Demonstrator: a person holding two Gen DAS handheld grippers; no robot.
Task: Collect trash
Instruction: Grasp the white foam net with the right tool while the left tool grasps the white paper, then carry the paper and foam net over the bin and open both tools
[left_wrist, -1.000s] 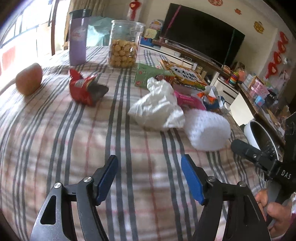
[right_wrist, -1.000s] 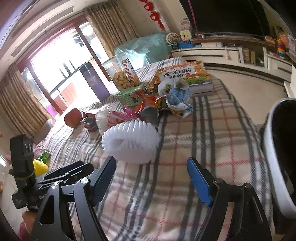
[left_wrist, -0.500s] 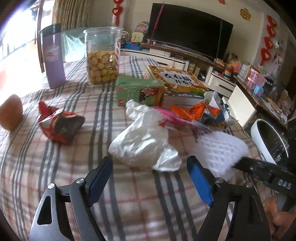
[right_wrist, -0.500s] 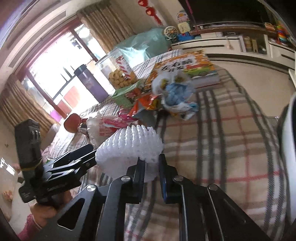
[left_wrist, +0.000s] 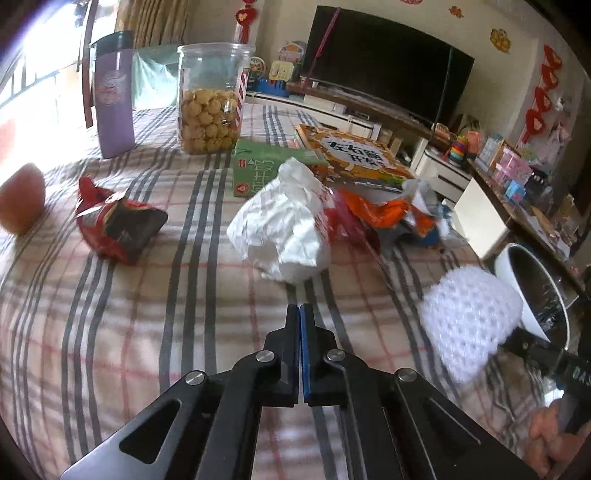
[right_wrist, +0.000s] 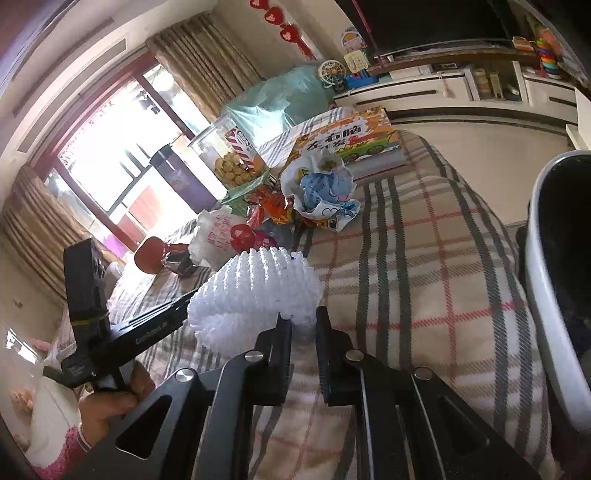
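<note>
hand-held gripper (right_wrist: 301, 325) pinching foam net (right_wrist: 255, 291)

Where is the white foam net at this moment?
The white foam net is pinched in the right tongs, beside the white bin. In the left wrist view it shows at lower right, near that bin.

1. Daylight floods in from the tall curtained window (right_wrist: 110, 177), blown out to white glare.
2. Fisheye bending and dark vignetting crowd all edges.
3. The white foam mesh sleeve (left_wrist: 469, 325) looks motion-blurred.
</note>
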